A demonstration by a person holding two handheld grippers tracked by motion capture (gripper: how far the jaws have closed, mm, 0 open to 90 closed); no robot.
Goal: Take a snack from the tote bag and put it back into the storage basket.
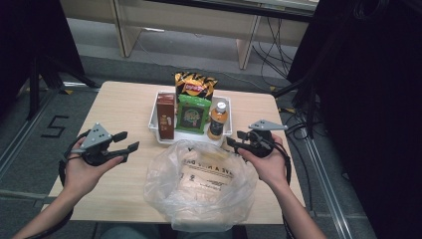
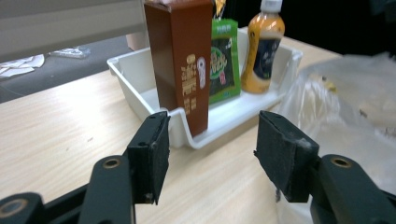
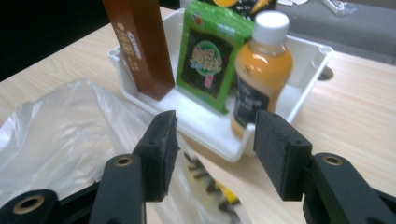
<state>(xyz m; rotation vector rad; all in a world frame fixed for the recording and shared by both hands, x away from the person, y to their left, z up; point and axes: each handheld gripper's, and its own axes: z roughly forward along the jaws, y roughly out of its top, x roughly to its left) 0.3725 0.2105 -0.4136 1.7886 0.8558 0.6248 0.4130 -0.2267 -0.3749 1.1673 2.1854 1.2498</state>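
A white tray (image 1: 154,119) stands mid-table and holds a brown carton (image 1: 165,115), a green snack packet (image 1: 192,114) and an orange drink bottle (image 1: 217,120). A yellow-and-black chip bag (image 1: 194,84) leans at the tray's far side. In front of the tray lies a clear plastic bag (image 1: 199,186) with its mouth spread. My left gripper (image 1: 128,142) hovers left of the bag, open, nothing between its jaws; it faces the carton (image 2: 180,60). My right gripper (image 1: 233,139) is open and empty at the bag's right, near the bottle (image 3: 261,70).
The wooden table (image 1: 124,99) has bare room left of the tray and at the far right corner. Black cables trail over the floor beyond the right edge. Cabinet legs stand behind the table.
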